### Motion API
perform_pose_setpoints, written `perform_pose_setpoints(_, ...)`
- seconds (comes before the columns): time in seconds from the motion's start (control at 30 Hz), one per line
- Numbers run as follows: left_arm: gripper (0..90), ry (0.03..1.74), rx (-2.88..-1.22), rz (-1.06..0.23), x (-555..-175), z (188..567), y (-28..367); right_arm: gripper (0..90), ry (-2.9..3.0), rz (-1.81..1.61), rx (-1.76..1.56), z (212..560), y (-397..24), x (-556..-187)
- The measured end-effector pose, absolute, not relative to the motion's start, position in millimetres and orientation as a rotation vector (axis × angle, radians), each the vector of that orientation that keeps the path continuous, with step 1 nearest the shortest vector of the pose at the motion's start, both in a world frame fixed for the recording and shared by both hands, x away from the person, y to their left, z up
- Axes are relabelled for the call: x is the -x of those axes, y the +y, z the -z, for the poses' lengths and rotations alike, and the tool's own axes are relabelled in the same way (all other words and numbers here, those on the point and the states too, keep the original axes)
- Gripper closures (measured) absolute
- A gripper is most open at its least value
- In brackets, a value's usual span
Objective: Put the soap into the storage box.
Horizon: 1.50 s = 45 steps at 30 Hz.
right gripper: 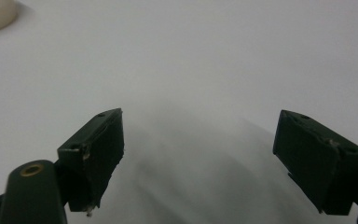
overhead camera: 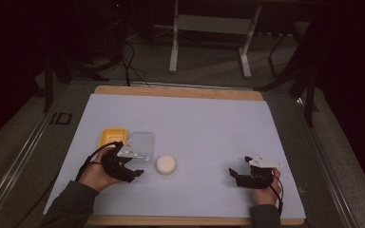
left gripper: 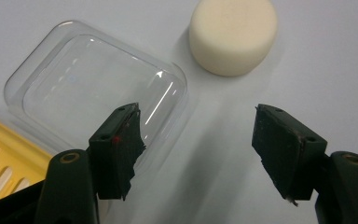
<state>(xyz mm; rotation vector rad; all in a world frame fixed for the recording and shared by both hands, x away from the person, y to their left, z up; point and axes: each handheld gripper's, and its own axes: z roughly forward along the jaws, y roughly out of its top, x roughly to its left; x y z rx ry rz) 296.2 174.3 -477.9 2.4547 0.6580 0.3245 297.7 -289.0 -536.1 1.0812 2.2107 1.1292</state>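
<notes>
While the left gripper point(left gripper: 196, 140) hung w/ fingers apart, empty, beside the clear lid point(left gripper: 98, 91), the soap point(left gripper: 233, 35) lay just past it; right gripper point(right gripper: 198, 149) idled, fingers apart, prob. waiting.

We see a table point(overhead camera: 180, 91) with a wooden top, its edge showing at the far and near sides, covered by a white sheet point(overhead camera: 199, 128). On the sheet's left half: a yellow tray point(overhead camera: 110, 137), a clear plastic lid point(overhead camera: 141, 141) touching its right side, and a round cream sponge point(overhead camera: 165, 164) just beside the lid's near right corner. The sheet's right half is bare.
</notes>
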Motion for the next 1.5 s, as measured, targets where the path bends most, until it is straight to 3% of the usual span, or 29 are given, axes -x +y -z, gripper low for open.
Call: perform_pose_setpoints(1.5, 28.4, 0.537, -2.561, -0.237, -327, 475, 148, 16.1, 2.205, -1.124, -1.089, 536, -289, -298)
